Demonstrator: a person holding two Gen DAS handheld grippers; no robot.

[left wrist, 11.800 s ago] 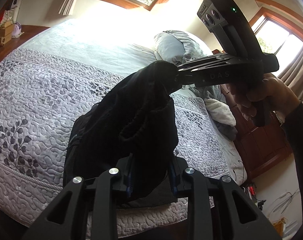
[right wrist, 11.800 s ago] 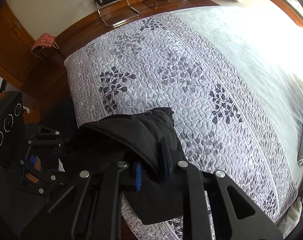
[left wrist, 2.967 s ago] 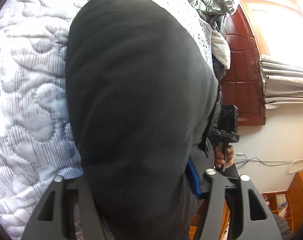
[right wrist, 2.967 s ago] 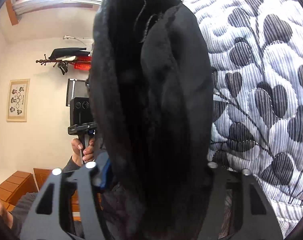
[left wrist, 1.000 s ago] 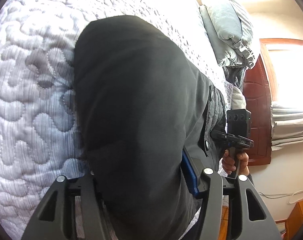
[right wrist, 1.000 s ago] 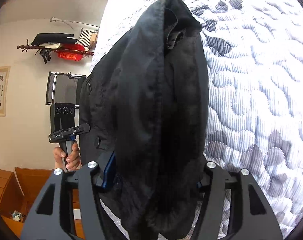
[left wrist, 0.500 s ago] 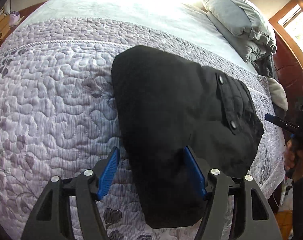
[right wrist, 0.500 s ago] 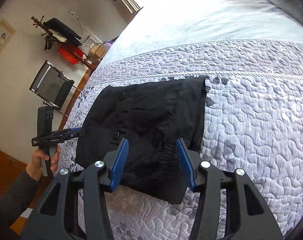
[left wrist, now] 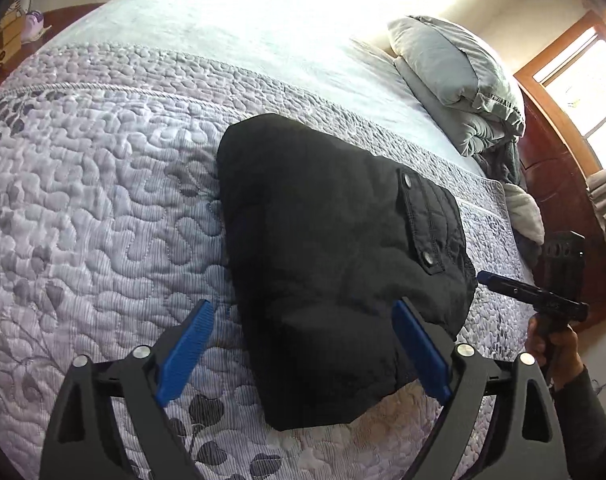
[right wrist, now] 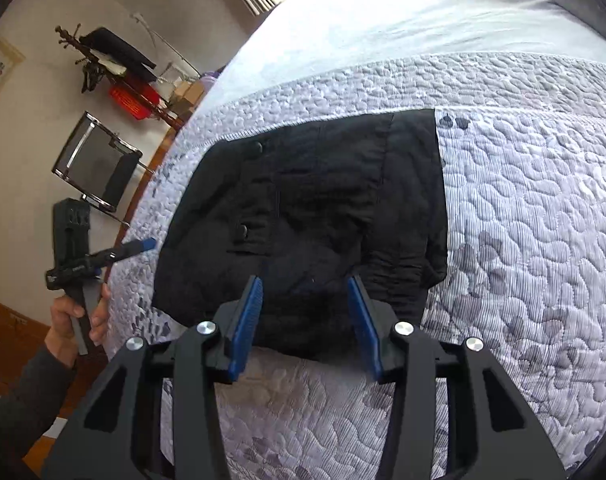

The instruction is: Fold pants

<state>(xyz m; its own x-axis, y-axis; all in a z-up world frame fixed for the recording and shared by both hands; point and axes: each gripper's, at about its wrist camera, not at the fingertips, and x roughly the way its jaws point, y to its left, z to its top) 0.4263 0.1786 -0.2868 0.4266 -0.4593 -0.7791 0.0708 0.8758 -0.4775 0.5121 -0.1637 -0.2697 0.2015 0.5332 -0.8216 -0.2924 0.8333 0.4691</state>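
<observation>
Released since a second ago, when both grippers clamped them in the air, the black pants (left wrist: 335, 256) now lie folded into a compact bundle on the quilted bedspread (left wrist: 103, 200) of the bed. Two snap buttons show on a pocket flap toward the bundle's right side in the left wrist view. Left gripper (left wrist: 303, 354) hovers over the near edge of the bundle, its blue-padded fingers (left wrist: 187, 350) spread wide and holding nothing. Right gripper (right wrist: 305, 322) likewise stands apart above the near edge, fingers clear of the cloth. Grey pillows (left wrist: 455, 80) are stacked at the far right of the bed; a chair (right wrist: 97, 166) stands by the wall.
</observation>
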